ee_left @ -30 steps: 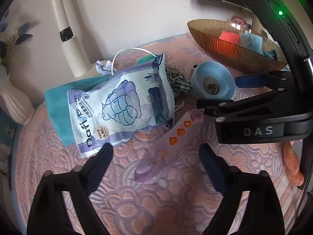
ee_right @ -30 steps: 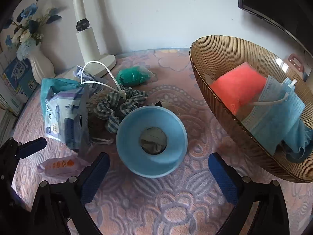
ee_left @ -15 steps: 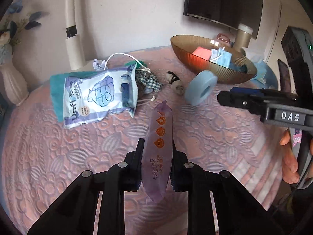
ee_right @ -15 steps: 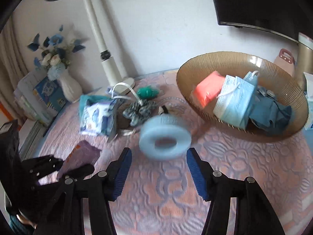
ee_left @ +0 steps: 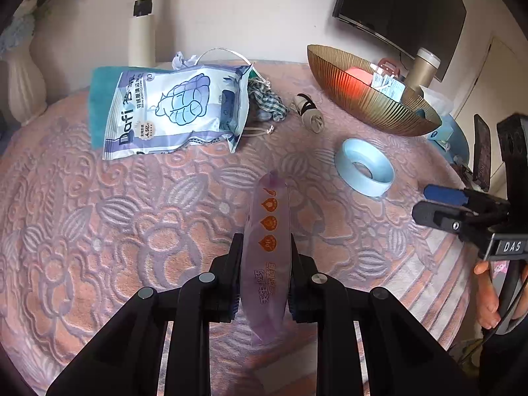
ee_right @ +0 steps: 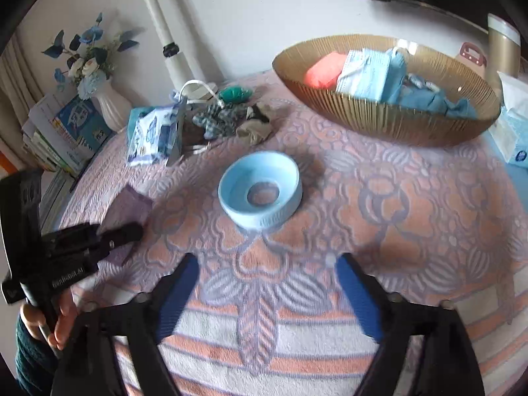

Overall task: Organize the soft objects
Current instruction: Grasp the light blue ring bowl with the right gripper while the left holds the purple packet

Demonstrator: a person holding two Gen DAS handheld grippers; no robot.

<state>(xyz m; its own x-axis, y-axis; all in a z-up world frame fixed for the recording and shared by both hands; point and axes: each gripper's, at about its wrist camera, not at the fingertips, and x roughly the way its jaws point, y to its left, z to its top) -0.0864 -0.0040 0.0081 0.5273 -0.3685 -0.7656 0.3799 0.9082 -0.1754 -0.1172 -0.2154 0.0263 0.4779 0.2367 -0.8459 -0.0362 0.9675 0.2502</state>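
Observation:
My left gripper is shut on a long purple packet with orange drop marks and holds it above the patterned cloth; the packet also shows in the right wrist view. My right gripper is open and empty, above the cloth in front of a light blue ring, which also shows in the left wrist view. A gold ribbed bowl at the back right holds a red-orange pad, a blue face mask and blue cloth.
A Dafi wipes bag lies on a teal cloth at the back left, with a checked scrunchie, a rolled sock and a green item nearby. A white vase, lamp pole and tissue box stand around.
My left gripper closed on the purple packet and lifted it off the cloth. My right gripper pulled back from the blue ring, which tipped and now lies flat.

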